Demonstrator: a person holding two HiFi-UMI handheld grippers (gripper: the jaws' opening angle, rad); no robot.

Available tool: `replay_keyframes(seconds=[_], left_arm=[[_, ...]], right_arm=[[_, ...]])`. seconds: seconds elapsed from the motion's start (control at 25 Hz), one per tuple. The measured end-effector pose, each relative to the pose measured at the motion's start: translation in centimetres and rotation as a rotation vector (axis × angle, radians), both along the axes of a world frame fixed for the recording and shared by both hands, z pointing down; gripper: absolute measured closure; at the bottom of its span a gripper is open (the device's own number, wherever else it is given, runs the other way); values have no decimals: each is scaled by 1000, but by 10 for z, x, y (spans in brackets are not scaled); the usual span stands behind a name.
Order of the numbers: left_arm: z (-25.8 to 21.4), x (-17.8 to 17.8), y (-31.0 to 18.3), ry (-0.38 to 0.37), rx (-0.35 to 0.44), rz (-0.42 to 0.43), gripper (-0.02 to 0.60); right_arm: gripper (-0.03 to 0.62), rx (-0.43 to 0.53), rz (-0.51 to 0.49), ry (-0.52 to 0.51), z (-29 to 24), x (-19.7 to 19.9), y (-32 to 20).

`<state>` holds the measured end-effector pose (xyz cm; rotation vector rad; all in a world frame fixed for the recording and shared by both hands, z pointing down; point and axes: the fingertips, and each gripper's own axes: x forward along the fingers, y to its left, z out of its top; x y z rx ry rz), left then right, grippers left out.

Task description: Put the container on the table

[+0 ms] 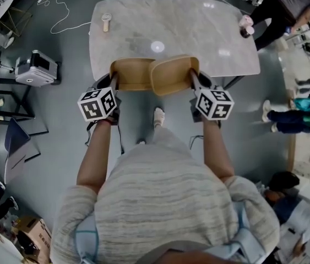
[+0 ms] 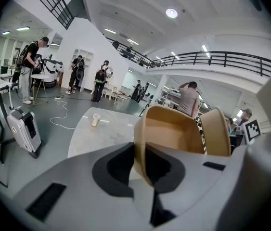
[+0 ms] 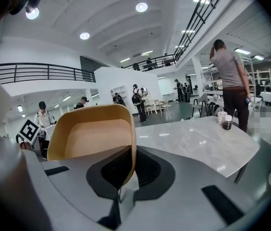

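Above table (image 1: 199,32) near edge, I hold tan container (image 1: 143,73): left gripper (image 2: 139,165), right gripper (image 3: 128,170) each clamped on thin rim. Looks light, bendy; grip rim gently.

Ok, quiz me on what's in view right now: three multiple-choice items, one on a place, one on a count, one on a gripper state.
1. Seen from the person, where on the marble table do the small cups stand?
A) far right corner
B) centre
C) near left edge

2. How many tan containers do the grippers hold?
A) one
B) two
C) three

3. The right gripper is:
A) open and empty
B) shut on a tan container's rim
C) shut on a cup

Answers:
1 A: the head view shows the cups at the table's far right corner.
2 B: one rim sits in the left gripper and the other in the right gripper.
3 B: the right gripper view shows its jaws pinching the rim.
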<state>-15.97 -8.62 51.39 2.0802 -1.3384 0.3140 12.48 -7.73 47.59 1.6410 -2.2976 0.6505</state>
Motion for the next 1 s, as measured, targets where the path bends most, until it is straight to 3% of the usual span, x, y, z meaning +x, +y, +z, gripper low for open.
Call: replay_keyframes(seconds=[1.0], left_arm=[[-6,58,-120,-38,-13,-121,543]], right_arm=[[589,6,-116,-11,-11,62,-152]])
